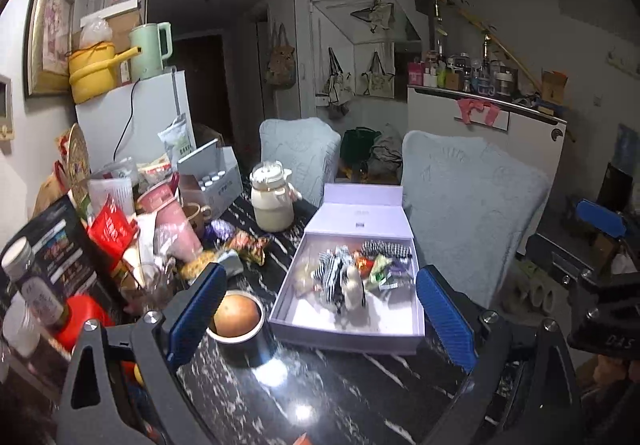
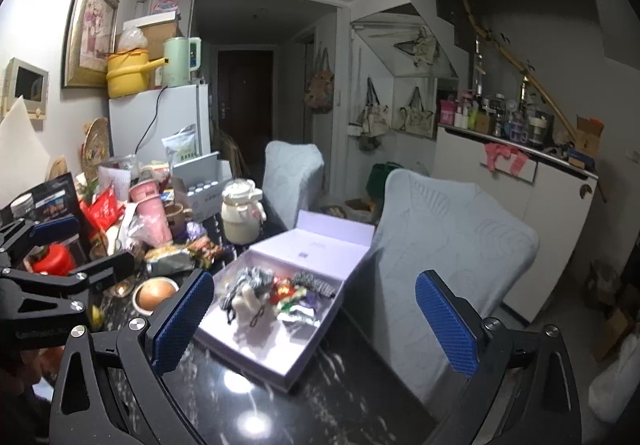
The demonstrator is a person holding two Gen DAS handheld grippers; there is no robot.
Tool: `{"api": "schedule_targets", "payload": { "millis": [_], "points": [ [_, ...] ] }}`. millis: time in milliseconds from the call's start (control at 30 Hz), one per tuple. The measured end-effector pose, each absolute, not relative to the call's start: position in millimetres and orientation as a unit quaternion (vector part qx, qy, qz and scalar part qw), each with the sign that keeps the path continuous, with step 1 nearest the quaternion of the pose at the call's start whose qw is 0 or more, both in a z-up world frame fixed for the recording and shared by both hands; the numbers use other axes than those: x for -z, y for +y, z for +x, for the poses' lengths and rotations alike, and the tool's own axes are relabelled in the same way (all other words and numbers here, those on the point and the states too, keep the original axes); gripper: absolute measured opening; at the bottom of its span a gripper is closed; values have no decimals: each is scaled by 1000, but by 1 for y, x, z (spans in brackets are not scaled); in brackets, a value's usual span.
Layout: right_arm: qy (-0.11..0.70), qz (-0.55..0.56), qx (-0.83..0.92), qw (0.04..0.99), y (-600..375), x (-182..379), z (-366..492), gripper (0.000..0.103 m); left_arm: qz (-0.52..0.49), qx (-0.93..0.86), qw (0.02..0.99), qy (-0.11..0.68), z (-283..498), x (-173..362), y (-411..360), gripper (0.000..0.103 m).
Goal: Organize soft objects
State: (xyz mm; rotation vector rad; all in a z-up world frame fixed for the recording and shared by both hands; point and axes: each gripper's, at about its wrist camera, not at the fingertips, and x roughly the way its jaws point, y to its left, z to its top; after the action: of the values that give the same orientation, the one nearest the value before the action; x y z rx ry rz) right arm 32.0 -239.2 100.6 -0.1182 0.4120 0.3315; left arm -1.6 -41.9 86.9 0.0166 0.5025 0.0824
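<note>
Both grippers hang back from the table with nothing in them: the left gripper [image 1: 322, 319] has its blue pads spread wide and bare, and the right gripper [image 2: 316, 319] is spread just as wide, also empty. The soft things already sit in the lilac box [image 1: 280, 319], which lies open on the dark marbled table [image 1: 320, 397] with its lid [image 1: 362, 195] propped up at the far end. Inside, a zebra-striped piece [image 1: 332, 273] and a small white plush [image 1: 354, 285] lie bunched at the middle, with a checked piece [image 1: 386, 248] and some shiny wrappers (not soft, I'd guess) towards the far right corner. What matters for the next move is where the box lies from each pair of fingers. Seen from the left gripper it sits dead ahead and a little below, between the two pads, its long axis running away towards the chairs [image 1: 472, 205]. Seen from the right gripper the same box [image 2: 256, 355] lies ahead and to the left, its long axis slanting off up to the right, so the nearest corner points at the left pad. I'd judge the left gripper the better lined up for reaching straight in; the right would have to swing leftward first. More loose bits lie in the clutter by the cream jug [image 1: 272, 201], beside the cup [image 1: 240, 329] near the left pad.
</note>
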Motion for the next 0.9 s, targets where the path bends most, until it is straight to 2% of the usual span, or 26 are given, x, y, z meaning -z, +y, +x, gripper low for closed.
{"api": "schedule_targets", "payload": {
  "millis": [433, 900],
  "points": [
    [261, -56, -156, 951, -236, -56, -7, 102, -2, -22, 955, 296, -32, -40, -33, 97],
    [298, -50, -151, 941, -227, -27, -8, 102, 0, -24, 945, 328, -25, -19, -23, 97]
  ]
}}
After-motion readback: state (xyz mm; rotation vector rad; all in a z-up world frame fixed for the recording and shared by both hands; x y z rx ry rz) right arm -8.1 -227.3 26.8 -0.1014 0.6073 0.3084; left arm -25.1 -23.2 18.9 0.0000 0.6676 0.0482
